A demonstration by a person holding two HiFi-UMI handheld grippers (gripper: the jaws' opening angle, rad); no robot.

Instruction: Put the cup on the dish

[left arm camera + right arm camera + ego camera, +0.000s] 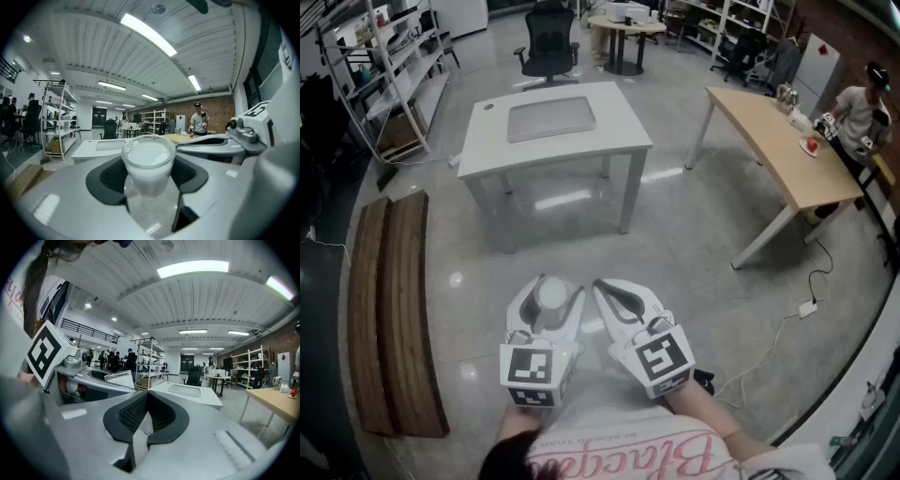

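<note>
- The grey floor [694,244] fills most of the head view. I am standing in the open, with nothing in reach.
- A white worktop [619,131] stands in the upper middle of that frame, dead ahead of both tools and well apart from them. A flat grey tray [551,119] lies on it.
- A wooden worktop [764,131] runs along the upper right, with a person [862,117] at its far end. Something small and red on a pale base [811,145] sits there, too small to call a dish.
- Two dark wooden planks [394,309] lie on the floor at the left edge.
- The left hand-held gripper [546,284], low in the frame, is clamped on the cup [149,161], with a dark pad pressed against each side of it.
- The right hand-held gripper [146,401], just beside the left one, has its jaws together with nothing between them.
- The cup is pale and translucent. It is carried upright, long axis vertical and mouth up, and pokes out ahead of the left tool.
- I judge the coming move turns on this: I cannot make out a dish anywhere, so the target lies somewhere ahead, towards the top of the head view. The left hand already holds the load, so it is the one to go.
- For writing, pink script on the shirt [628,459] at the bottom edge seems to begin "Blac". I cannot read the rest. The marker cubes carry only black and white patterns.
</note>
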